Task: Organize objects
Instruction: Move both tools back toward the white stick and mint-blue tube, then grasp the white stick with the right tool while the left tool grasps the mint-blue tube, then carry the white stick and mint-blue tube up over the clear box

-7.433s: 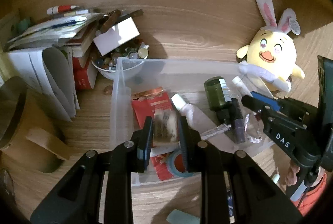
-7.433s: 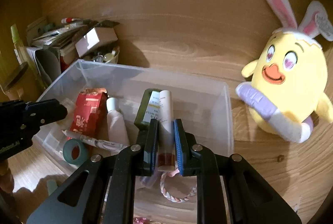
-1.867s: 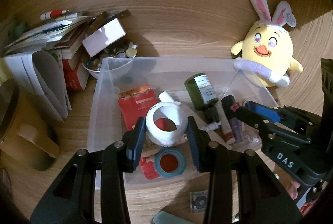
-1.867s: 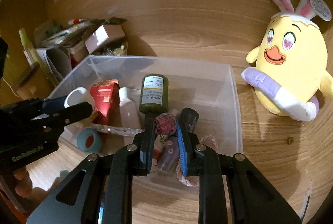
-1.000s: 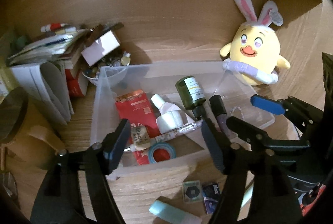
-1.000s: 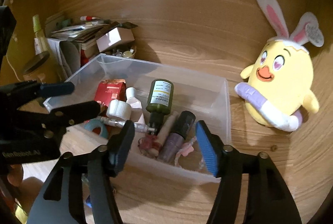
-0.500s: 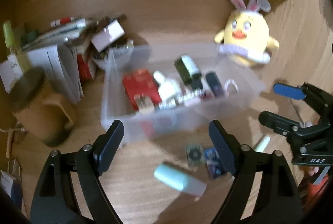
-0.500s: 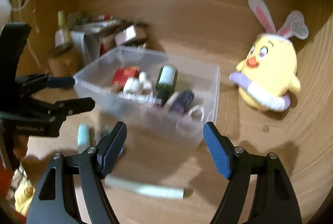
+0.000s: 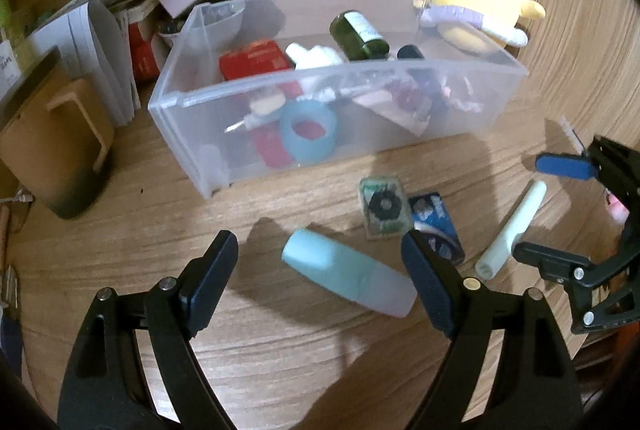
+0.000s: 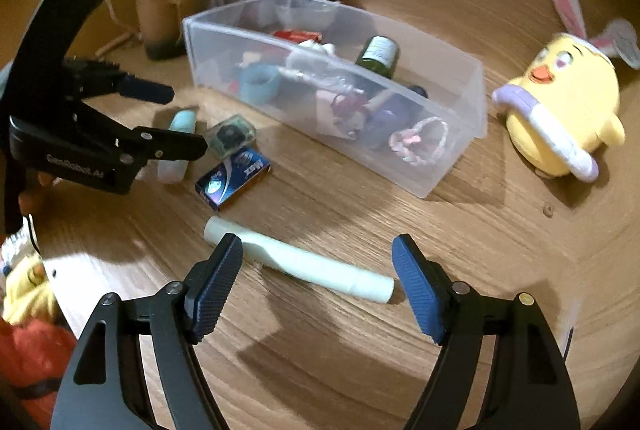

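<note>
Four items are noted loose on the wooden surface [image 9: 120, 238], outside the clear plastic bin [image 9: 328, 98]: a teal-capped bottle [image 9: 346, 278], a pale green tube [image 10: 298, 262], a blue box [image 10: 234, 177] and a small clear case [image 9: 384, 208]. The bin is already well stocked with a green bottle [image 9: 358, 36], a red packet [image 9: 254, 60], a blue tape ring [image 9: 308, 136] and other small articles.

Both tools are found wide open and empty. The left hand-held gripper [image 9: 320, 270] is held over the teal-capped bottle, which lies between its spread jaws. The right hand-held gripper [image 10: 318, 272] is likewise set astride the pale green tube.

The step in hand is judged to be the approach for two fresh pickups. Descent and closure across each item's narrow width are called for next; both lie askew to the jaw line, so some wrist rotation is advised.

The bottle is smooth, rounded and frosted at its body; slippage is possible. The tube is slender, cylindrical and matte. The box is glossy card with square edges. A yellow plush chick [image 10: 560, 118] stands beside the bin, untouched.
</note>
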The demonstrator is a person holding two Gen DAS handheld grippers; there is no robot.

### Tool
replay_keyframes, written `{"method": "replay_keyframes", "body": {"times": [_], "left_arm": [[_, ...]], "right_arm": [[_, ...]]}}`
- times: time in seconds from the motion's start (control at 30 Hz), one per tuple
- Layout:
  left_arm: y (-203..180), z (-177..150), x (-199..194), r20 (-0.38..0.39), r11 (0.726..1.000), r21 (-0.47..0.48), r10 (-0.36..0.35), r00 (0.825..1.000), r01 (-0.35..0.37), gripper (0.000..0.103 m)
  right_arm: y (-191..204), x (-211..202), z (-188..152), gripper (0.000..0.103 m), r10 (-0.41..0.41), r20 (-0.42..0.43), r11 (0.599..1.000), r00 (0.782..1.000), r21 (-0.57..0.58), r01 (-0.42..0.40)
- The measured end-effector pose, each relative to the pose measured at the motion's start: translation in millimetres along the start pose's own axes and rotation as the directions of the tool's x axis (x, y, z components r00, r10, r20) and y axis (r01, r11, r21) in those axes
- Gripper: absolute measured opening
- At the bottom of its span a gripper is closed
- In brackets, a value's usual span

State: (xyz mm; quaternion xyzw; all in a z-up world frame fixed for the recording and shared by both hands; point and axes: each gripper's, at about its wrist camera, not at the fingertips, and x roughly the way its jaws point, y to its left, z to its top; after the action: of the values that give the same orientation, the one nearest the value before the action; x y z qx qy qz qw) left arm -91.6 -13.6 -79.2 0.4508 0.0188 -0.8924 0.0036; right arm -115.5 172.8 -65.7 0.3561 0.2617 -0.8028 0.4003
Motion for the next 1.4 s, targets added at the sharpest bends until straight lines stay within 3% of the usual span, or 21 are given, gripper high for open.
{"method": "replay_keyframes", "body": {"times": [0.17,0.37,0.57,0.67,0.8,1.13,1.4], "left_arm": [[5,-7,3,-0.023,1.0,0.001,0.003,1.0,-0.003,0.084],[19,-8,2,-0.023,0.999,-0.038,-0.011,1.0,0.011,0.081],[18,-8,0,-0.002,0.999,-0.035,0.0,1.0,0.0,0.062],[13,-8,-1,0.007,1.0,-0.019,0.0,1.0,0.0,0.042],[7,-9,-3,0.014,1.0,0.004,-0.024,1.0,0.024,0.025],[3,-10,-18,0.051,0.999,0.008,-0.031,0.998,0.031,0.025],[7,3,-47,0.136,0.999,-0.026,-0.044,0.99,0.048,0.025]], "right_arm": [[3,12,5,0.077,0.032,-0.033,0.999,0.999,-0.04,-0.033],[4,21,11,0.075,0.08,-0.047,0.997,0.996,-0.01,-0.081],[5,17,7,0.048,0.128,-0.041,0.991,0.991,0.046,-0.126],[7,13,3,0.034,0.112,-0.036,0.991,0.993,0.074,-0.109],[9,8,-3,0.017,0.091,-0.022,0.987,0.996,0.133,-0.087],[3,1,-2,0.014,0.071,0.016,0.96,0.997,0.27,-0.073],[-9,-25,13,0.014,0.054,0.124,0.941,0.991,0.325,-0.092]]}}
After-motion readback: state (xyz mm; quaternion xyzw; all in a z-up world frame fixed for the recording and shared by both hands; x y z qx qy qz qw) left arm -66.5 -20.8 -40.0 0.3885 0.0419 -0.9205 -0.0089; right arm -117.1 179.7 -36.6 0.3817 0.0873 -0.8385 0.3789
